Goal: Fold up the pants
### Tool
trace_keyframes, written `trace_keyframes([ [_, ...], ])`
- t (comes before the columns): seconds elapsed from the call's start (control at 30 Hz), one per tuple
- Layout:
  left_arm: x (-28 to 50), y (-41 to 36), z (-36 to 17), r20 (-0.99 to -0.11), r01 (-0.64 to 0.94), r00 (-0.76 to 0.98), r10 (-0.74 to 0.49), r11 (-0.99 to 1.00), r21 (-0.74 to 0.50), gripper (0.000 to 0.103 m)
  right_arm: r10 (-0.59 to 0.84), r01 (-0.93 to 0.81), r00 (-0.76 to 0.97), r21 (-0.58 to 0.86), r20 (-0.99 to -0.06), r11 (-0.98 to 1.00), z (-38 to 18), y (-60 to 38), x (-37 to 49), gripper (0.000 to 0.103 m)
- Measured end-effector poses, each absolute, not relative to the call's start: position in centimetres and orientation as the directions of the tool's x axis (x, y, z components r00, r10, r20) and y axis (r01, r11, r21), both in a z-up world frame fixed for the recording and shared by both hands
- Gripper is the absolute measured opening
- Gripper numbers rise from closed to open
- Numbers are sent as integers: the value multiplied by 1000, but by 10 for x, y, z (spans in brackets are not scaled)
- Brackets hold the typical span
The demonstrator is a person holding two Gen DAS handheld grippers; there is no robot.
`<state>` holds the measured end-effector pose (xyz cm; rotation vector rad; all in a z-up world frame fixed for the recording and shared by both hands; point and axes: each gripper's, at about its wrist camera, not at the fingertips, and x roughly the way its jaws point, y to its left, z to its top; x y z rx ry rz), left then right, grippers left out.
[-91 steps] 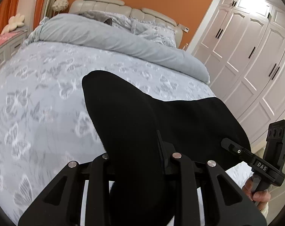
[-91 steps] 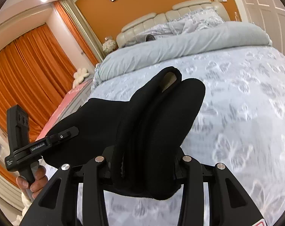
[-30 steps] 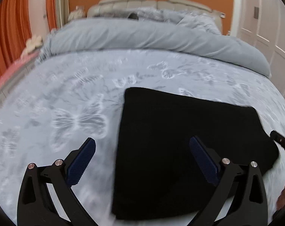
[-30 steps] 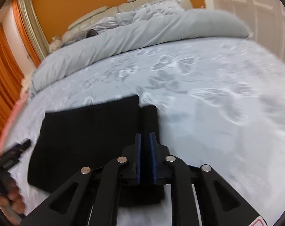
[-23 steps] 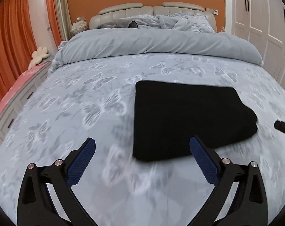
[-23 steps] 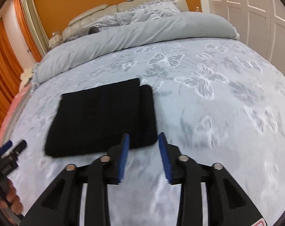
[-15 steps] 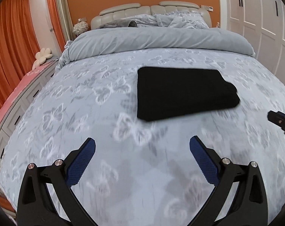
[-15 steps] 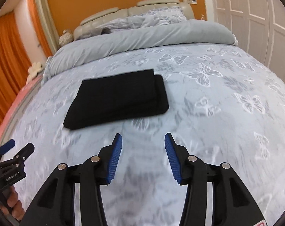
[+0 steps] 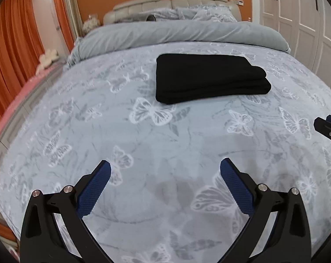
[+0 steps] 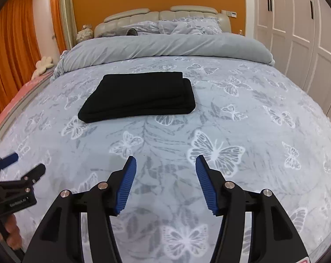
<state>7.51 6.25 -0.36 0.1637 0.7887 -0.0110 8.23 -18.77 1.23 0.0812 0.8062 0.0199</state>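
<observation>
pants [image 10: 139, 95] beyond right hand-held gripper [image 10: 164, 164]

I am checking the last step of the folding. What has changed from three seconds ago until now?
Both grippers let go of the pants, which now lie folded on the bed. The left gripper and right gripper drew back and are empty; the right one's jaws have just been opening. The bedding and room stayed unchanged.

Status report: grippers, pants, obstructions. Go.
Left hand-held gripper open, empty. Right hand-held gripper jaws just opening, nothing between them. Black pants folded flat on bedspread, clear of both. Nothing in the way.
</observation>
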Motion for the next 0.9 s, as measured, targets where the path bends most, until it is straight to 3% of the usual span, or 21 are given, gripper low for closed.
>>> trace_keyframes([
  [0.9,77,44,-8,-722,68,691,29,992,105,98,103,46,634,171,-766,984,-4,-191,78,58],
])
